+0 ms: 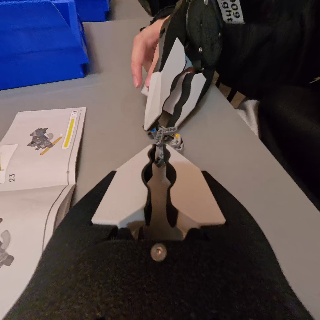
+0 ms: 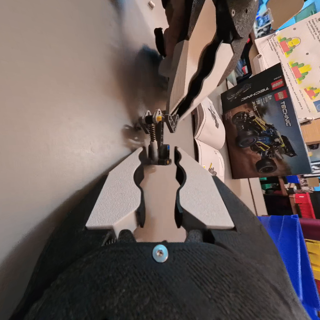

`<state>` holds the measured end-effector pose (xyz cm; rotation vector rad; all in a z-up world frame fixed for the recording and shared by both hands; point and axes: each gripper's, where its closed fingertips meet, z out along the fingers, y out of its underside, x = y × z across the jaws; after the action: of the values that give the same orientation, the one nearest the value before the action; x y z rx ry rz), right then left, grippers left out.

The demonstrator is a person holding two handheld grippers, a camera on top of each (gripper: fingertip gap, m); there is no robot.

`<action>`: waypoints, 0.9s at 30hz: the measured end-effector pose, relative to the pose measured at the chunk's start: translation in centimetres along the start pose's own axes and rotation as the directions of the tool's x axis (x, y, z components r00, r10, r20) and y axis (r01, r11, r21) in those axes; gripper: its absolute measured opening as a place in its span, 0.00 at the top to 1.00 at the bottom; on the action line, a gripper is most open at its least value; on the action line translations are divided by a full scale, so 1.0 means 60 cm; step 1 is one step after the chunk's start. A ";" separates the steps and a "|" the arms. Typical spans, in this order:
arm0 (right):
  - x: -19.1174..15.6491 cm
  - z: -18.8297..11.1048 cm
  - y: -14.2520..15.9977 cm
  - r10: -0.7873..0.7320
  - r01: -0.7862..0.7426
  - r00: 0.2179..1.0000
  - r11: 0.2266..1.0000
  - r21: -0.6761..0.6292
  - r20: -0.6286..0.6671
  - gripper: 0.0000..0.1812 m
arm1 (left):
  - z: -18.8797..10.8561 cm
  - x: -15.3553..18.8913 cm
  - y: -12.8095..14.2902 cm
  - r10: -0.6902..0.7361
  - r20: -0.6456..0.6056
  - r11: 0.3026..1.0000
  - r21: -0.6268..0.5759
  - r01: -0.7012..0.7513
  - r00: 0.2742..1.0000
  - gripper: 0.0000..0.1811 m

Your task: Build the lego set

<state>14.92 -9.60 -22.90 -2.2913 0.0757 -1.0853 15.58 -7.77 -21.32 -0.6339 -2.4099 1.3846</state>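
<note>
The lego assembly (image 1: 163,140) hangs above the grey table (image 1: 112,90) between the two grippers, its long axis running from one to the other. The left gripper (image 1: 159,152) is nearly closed, tips pinching a thin grey beam at the near end of the assembly; the right gripper (image 2: 158,155) is narrowly parted, tips clasping the end with the blue pin, the coil spring (image 2: 152,129) pointing away from it. A manual (image 1: 39,147) lies open on the left, beside blue bins (image 1: 38,39).
</note>
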 end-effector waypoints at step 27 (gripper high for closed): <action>0.003 -0.006 -0.062 0.409 -0.415 0.907 0.909 0.042 0.099 0.94 | -0.019 0.012 0.005 0.388 0.201 0.920 -0.140 -0.366 0.899 0.84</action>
<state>14.03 -6.80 -20.60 -2.1309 0.4640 -0.7536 15.54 -6.44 -20.97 -1.0731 -2.6474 1.5636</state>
